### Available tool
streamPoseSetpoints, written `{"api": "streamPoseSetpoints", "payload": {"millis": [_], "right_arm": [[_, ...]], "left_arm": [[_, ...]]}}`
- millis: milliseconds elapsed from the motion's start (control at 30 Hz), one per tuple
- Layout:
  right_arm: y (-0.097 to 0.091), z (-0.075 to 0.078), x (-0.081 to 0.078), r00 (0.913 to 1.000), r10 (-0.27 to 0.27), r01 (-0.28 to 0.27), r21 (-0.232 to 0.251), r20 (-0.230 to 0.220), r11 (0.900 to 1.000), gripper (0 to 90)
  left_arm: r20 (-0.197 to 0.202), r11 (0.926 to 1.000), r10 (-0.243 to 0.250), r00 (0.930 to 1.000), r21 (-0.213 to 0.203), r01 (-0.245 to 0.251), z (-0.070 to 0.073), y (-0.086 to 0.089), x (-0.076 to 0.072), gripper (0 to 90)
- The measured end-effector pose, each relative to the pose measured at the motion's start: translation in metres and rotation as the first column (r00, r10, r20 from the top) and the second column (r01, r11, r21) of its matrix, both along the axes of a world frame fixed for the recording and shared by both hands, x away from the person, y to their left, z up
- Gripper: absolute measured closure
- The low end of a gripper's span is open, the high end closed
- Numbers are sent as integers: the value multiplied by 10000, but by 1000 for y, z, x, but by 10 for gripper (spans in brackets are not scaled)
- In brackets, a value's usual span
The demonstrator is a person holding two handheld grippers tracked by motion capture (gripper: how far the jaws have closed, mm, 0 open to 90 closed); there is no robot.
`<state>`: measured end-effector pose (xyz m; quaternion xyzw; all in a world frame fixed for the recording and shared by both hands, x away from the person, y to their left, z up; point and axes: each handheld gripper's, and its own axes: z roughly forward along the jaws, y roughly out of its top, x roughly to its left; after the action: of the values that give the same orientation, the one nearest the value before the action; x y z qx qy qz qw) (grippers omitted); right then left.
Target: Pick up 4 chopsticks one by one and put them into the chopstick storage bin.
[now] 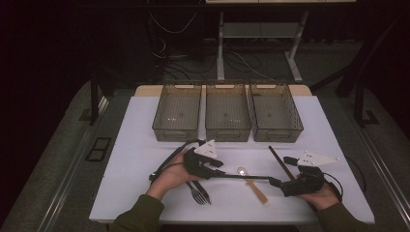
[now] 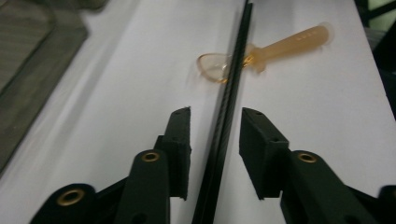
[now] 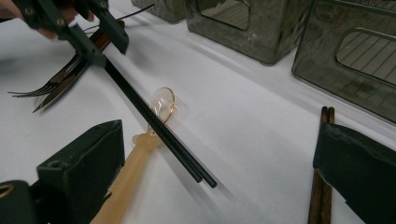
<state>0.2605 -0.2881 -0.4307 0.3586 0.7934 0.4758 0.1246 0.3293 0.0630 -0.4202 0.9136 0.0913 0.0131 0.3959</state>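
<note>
The black chopsticks (image 1: 244, 177) lie as a pair across the white table (image 1: 140, 121), well on the person's side of the three mesh bins (image 1: 227, 111), and their long axis runs nearly straight from one hand to the other, crossing over the neck of the amber spoon (image 1: 251, 183). Taking that spoon as the landmark: the left gripper (image 1: 218, 166) sits at the chopsticks' end on the spoon's left, and in the left gripper view the pair runs lengthwise up between the two black pads with a clear gap on either side, so the jaws stand apart and press on nothing. The right gripper (image 1: 276, 182) waits on the spoon's right, just off the chopsticks' other tips; in the right gripper view its pads are spread wide, the tips of the pair lying between them but untouched. So both hands are at an end, the left already straddling its end. Because the left jaws are aligned along the sticks, not across them, a pinch there would catch them lengthwise. A fork and knife (image 1: 198, 192) lie just beside the left hand, and brown chopsticks (image 1: 280, 162) lie beyond the spoon, near the right gripper.
</note>
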Motion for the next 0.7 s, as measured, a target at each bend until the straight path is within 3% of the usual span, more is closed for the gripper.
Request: {"api": "streamPoseSetpoints", "payload": {"millis": [167,333,467,700], "right_arm": [[0,0,0,10000,30,-30,-16,11,10000,23],[0,0,0,10000,21,-21,-22,1,10000,23],[0,0,0,10000,27,-27,-31,-36,10000,23],[1,0,0,10000,30,-30,-31,-49,10000,23]], "left_arm": [[-151,9971,745,9971,154,-743,0,30,1,723],[-229,9955,877,9959,371,-869,-1,49,0,728],[-388,9966,716,9967,445,-699,-5,50,0,710],[-520,9931,393,9979,1124,-332,-13,44,1,706]]}}
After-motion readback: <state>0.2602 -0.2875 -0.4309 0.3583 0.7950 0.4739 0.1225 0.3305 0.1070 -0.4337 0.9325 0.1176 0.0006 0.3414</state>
